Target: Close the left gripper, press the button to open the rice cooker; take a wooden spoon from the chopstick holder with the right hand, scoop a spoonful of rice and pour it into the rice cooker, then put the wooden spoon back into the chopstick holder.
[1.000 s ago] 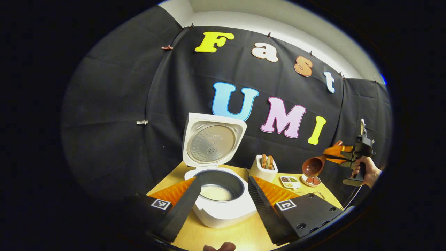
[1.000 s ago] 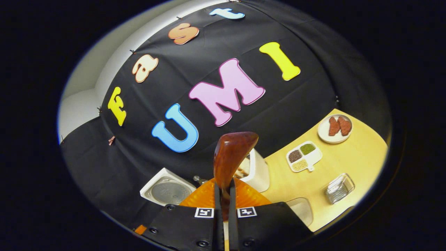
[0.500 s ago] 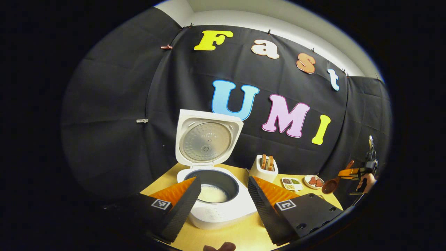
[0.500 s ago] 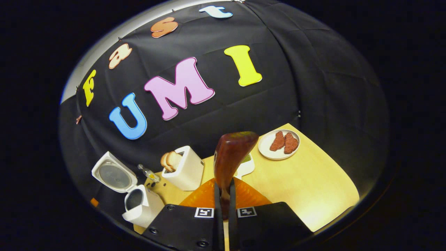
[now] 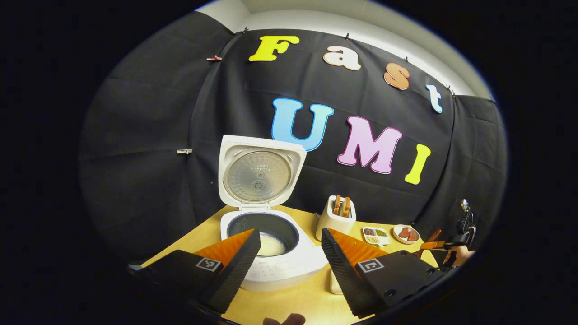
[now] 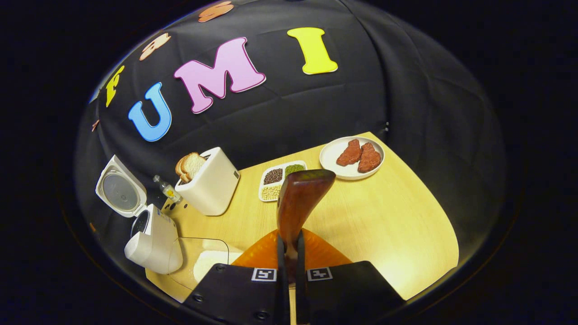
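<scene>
On the table [image 6: 384,216], your right gripper [image 6: 289,253], pinching the spoon [image 6: 300,198], has dropped toward the rice tub [image 6: 203,262] at 7 o'clock; left gripper [image 5: 289,253] spread; scoop next.

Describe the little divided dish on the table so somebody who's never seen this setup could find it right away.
Start at the white rice cooker with its lid up, then move past the white holder with the bread-like slices. Just beyond lies the small white divided dish, short of the round plate of reddish pieces. It alone has compartments: dark, green and pale grains.
</scene>
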A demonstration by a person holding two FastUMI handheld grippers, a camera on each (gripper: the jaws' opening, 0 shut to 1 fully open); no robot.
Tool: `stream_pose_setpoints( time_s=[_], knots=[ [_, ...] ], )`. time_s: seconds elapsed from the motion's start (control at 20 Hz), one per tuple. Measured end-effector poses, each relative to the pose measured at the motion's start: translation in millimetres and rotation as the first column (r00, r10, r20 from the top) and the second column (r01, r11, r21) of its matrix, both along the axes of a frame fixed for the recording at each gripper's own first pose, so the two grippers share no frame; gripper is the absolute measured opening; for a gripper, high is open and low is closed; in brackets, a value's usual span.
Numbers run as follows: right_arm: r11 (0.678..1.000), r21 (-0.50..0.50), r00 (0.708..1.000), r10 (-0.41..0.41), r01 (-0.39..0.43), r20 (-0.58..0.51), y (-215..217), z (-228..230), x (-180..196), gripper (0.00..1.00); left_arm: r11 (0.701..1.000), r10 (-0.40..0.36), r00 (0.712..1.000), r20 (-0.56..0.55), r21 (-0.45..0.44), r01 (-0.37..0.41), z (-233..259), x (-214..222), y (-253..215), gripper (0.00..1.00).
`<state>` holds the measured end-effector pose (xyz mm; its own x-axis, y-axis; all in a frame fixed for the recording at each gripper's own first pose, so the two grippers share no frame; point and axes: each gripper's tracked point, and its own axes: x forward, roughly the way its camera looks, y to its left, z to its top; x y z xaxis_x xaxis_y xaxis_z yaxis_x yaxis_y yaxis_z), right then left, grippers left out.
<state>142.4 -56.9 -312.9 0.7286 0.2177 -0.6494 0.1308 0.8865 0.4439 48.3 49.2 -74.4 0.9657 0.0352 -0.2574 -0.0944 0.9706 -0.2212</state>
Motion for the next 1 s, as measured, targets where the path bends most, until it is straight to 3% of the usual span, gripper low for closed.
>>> stream_pose_setpoints(
  time_s=[0.25,0.4,0.55,0.6,0.65,0.7,0.75,0.85,1.0],
  knots=[
    [1.0,0.025,0.998,0.008,-0.006,-0.067,2.2,-31.4,-5.1,0.16,1.0,0.009,1.0,-0.013,0.008,-0.009,0.3,-5.4,-4.6,0.94],
    [0.998,0.043,0.997,-0.048,0.051,-0.068,-13.8,-28.4,-4.5,0.2,1.0,0.007,1.0,-0.007,0.021,-0.007,6.5,-6.7,-5.5,0.94],
    [0.994,0.031,0.992,-0.105,0.108,-0.075,-31.7,-24.1,-12.7,0.43,0.999,-0.003,1.0,0.006,0.041,0.002,12.8,-4.3,-5.6,0.94],
    [0.993,0.02,0.99,-0.116,0.118,-0.075,-37.6,-22.3,-18.1,0.63,0.999,-0.011,1.0,0.011,0.041,0.011,15.1,-2.3,-6.5,0.94],
    [0.992,0.005,0.989,-0.124,0.125,-0.077,-42.8,-19.4,-23.8,0.75,0.999,-0.023,1.0,0.018,0.036,0.022,17.6,1.0,-9.0,0.94],
    [0.991,-0.011,0.988,-0.133,0.133,-0.078,-48.2,-17.7,-29.9,0.81,0.999,-0.037,0.999,0.025,0.03,0.036,18.4,5.3,-11.6,0.94],
    [0.989,-0.022,0.987,-0.144,0.143,-0.076,-51.8,-13.3,-36.2,0.75,0.998,-0.051,0.998,0.029,0.027,0.05,17.5,10.9,-14.1,0.94],
    [0.984,-0.04,0.983,-0.174,0.172,-0.052,-59.4,2.3,-45.9,0.96,0.996,-0.08,0.996,0.027,0.026,0.08,13.3,24.5,-16.2,0.94],
    [0.969,-0.07,0.971,-0.238,0.238,0.01,-62.9,40.5,-67.5,0.99,0.991,-0.13,0.991,0.032,0.027,0.129,14.6,48.1,-17.4,0.94]
  ],
)
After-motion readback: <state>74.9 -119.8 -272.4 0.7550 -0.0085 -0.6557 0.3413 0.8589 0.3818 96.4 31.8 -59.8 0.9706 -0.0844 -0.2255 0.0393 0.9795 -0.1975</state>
